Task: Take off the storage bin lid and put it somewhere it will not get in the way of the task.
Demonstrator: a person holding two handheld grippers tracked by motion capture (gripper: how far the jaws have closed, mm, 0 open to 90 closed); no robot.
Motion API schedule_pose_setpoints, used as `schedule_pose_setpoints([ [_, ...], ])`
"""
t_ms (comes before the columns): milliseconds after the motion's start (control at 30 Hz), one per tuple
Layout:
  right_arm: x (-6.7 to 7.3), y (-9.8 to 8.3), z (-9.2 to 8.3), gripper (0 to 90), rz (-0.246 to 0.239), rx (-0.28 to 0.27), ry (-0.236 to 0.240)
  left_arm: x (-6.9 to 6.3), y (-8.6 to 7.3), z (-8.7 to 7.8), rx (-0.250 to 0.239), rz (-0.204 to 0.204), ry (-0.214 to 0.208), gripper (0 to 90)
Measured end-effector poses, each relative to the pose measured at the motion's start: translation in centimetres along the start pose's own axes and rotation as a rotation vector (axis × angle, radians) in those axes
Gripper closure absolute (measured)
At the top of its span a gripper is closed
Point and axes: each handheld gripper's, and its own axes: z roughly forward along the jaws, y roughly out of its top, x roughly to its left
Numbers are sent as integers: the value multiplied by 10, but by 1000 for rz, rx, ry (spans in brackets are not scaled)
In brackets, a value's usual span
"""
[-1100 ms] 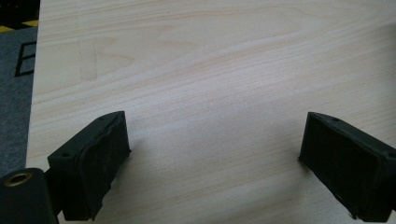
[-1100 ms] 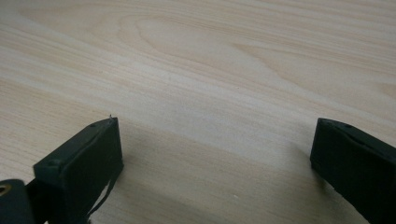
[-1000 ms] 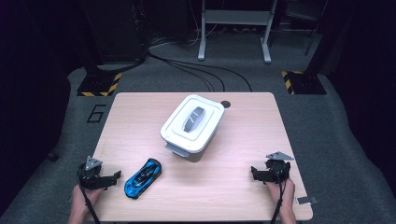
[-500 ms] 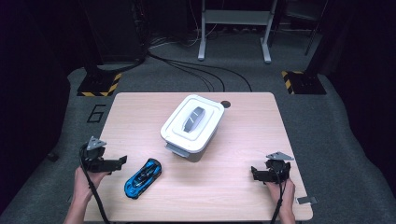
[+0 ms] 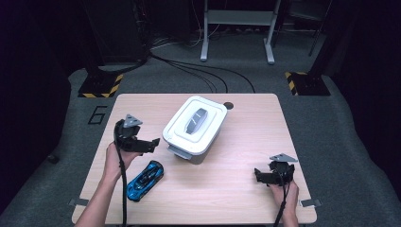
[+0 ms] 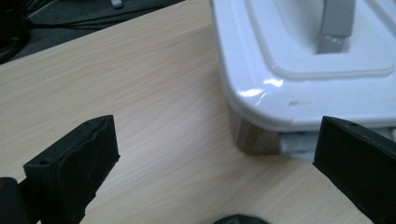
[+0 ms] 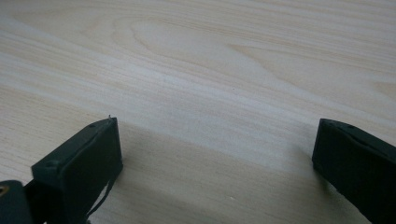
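Left hand-held gripper [image 5: 155, 143] wide and empty, nearing the white lidded plastic box [image 5: 194, 126].
Best to square the jaws on the grey lid handle [image 5: 196, 120]; the right hand-held gripper [image 5: 257, 175] rests wide on the surface.

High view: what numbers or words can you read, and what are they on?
"6": a big dark number on the grey floor left of the light wooden table.
The white plastic lidded box and the shiny blue toy car show no writing that can be read.
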Motion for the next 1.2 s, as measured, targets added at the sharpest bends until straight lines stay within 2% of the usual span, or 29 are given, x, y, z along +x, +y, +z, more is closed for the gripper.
schedule_pose_setpoints([
  [133, 0, 0, 0, 8, -1, 0, 1, -13, 18, 12, -1, 30, -16, 0],
  [167, 0, 0, 0, 8, -1, 0, 1, -19, 23, 17, -20, 30, -11, 0],
  [200, 0, 0, 0, 8, -1, 0, 1, -22, 27, 20, -14, 46, -15, 1],
  [233, 0, 0, 0, 8, -1, 0, 1, -24, 31, 22, -15, 42, -18, 1],
  [467, 0, 0, 0, 9, -3, -1, -2, -49, 62, 44, 0, 101, -39, 1],
  [567, 0, 0, 0, 9, -2, 0, 2, -59, 71, 55, -8, 99, -49, 2],
  [633, 0, 0, 0, 9, -3, 0, 2, -63, 76, 61, 2, 116, -62, 19],
  [833, 0, 0, 0, 10, -2, -1, 4, -74, 86, 81, -1, 153, -52, 240],
  [1000, -1, 0, 0, 13, -1, -2, 0, -78, 95, 92, 0, 172, -30, 401],
  [1067, -1, 0, 0, 14, -1, -2, -1, -79, 99, 94, 6, 178, -30, 453],
  [1133, 0, 0, -1, 15, 0, -2, 0, -81, 102, 96, 20, 210, -16, 508],
  [1200, -1, 0, 0, 16, 0, -2, 0, -83, 103, 100, 33, 218, -25, 555],
])
